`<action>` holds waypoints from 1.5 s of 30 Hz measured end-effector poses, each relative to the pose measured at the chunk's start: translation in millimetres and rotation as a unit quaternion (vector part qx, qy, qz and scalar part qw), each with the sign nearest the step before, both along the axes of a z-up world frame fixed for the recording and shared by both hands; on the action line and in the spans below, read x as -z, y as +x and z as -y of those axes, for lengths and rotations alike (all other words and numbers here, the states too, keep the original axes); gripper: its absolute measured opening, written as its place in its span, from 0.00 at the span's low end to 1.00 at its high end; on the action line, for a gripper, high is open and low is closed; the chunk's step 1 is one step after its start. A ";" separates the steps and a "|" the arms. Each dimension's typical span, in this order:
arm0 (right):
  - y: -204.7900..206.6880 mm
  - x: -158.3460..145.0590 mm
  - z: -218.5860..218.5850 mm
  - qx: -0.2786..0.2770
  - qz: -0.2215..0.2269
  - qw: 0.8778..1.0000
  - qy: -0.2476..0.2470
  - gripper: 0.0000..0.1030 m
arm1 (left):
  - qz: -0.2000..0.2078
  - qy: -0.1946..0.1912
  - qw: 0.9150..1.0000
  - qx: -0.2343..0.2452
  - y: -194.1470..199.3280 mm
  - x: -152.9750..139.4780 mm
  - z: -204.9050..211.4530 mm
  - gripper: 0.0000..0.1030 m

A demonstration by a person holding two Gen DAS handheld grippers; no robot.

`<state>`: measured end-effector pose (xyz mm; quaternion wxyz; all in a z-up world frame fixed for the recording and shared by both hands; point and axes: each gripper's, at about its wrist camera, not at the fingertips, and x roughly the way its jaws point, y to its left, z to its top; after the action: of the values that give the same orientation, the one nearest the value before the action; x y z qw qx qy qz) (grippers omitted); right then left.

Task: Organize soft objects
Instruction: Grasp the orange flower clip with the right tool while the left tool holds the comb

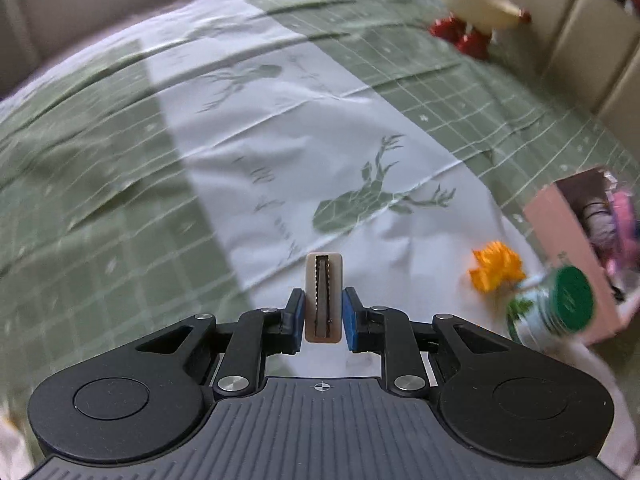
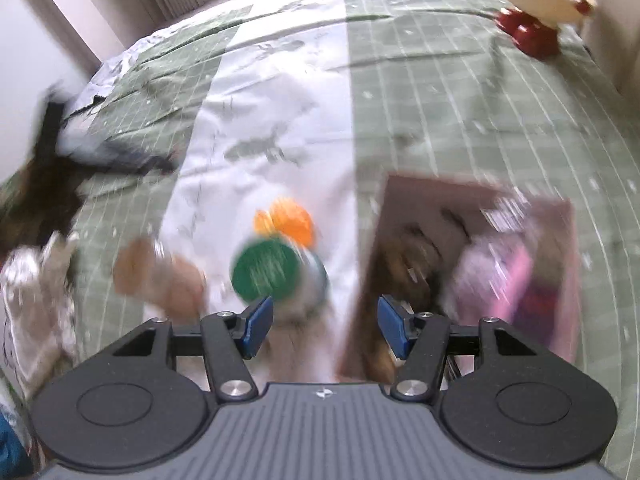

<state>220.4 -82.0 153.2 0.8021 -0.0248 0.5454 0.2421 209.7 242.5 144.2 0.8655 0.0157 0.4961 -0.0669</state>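
On the bed, the pink box (image 2: 472, 200) holds blurred plush toys (image 2: 492, 276), while the right tool (image 2: 326, 322) is spread empty and the left tool (image 1: 323, 312) is pressed together

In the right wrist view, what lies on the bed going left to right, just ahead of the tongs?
Brown plush toy → green-lidded soft can, with an orange soft toy just behind it → pink box, already holding soft items. The right tongs stand open in front of the can and box edge.

Home bedroom, deer-print bedspread (image 1: 280, 140), padded headboard (image 1: 592, 52)
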 end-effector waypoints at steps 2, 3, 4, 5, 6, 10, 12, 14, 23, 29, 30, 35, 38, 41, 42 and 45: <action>30.6 9.6 -30.9 -0.018 -0.029 0.999 0.003 0.59 | 0.003 -0.017 1.000 -0.013 -23.4 -1.1 -12.3 0.23; 47.4 18.3 -47.9 -0.021 -0.046 0.999 -0.005 0.59 | -0.001 -0.030 0.999 -0.022 -37.4 -0.4 -20.0 0.23; 62.8 28.4 -63.6 -0.020 -0.061 0.998 -0.016 0.59 | -0.006 -0.040 0.999 -0.030 -49.5 1.4 -25.6 0.23; 77.4 40.2 -78.1 -0.017 -0.077 0.997 -0.027 0.59 | -0.010 -0.050 0.998 -0.039 -62.4 3.4 -32.0 0.23; 88.7 50.6 -88.2 -0.007 -0.084 0.996 -0.037 0.59 | -0.013 -0.059 0.997 -0.047 -74.8 5.2 -37.9 0.23; 117.7 91.0 -117.9 0.041 -0.112 0.988 -0.096 0.59 | -0.019 -0.092 0.993 -0.067 -117.3 10.6 -54.7 0.23; 122.3 105.1 -125.2 0.045 -0.129 0.984 -0.115 0.59 | -0.023 -0.100 0.992 -0.070 -135.6 16.1 -58.2 0.23; 121.5 117.6 -133.0 0.041 -0.147 0.978 -0.144 0.59 | -0.029 -0.102 0.991 -0.076 -149.2 23.7 -60.6 0.23; 75.5 106.5 -172.2 -0.043 -0.075 0.973 -0.215 0.15 | -0.042 -0.121 0.985 -0.116 -175.9 34.1 -65.7 0.23; 38.2 24.2 -169.1 -0.084 -0.027 0.987 -0.132 0.08 | -0.023 -0.104 0.986 -0.128 -172.4 3.6 -56.0 0.23; 33.5 8.7 -166.9 -0.091 -0.020 0.988 -0.120 0.08 | -0.019 -0.103 0.986 -0.127 -171.2 -2.5 -52.9 0.23; 25.1 -24.8 -156.6 -0.117 -0.016 0.990 -0.076 0.09 | -0.001 -0.108 0.987 -0.116 -168.5 -23.2 -35.7 0.23; 38.8 -4.6 -152.2 -0.072 -0.053 0.993 -0.080 0.36 | 0.002 -0.114 0.988 -0.105 -174.0 -26.1 -27.6 0.23; 52.7 24.5 -155.4 -0.045 -0.086 0.992 -0.082 0.43 | 0.002 -0.117 0.988 -0.101 -184.2 -24.9 -28.0 0.23; 57.0 35.7 -159.3 -0.039 -0.092 0.991 -0.093 0.45 | 0.000 -0.122 0.987 -0.105 -188.9 -22.5 -31.4 0.23; 65.5 66.5 -171.0 -0.026 -0.102 0.985 -0.134 0.58 | -0.004 -0.135 0.983 -0.122 -199.9 -12.7 -44.6 0.23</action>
<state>285.9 89.0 86.7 0.7253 -0.1215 0.6507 0.1894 9.8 287.1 156.9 0.8592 -0.1626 0.4844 -0.0276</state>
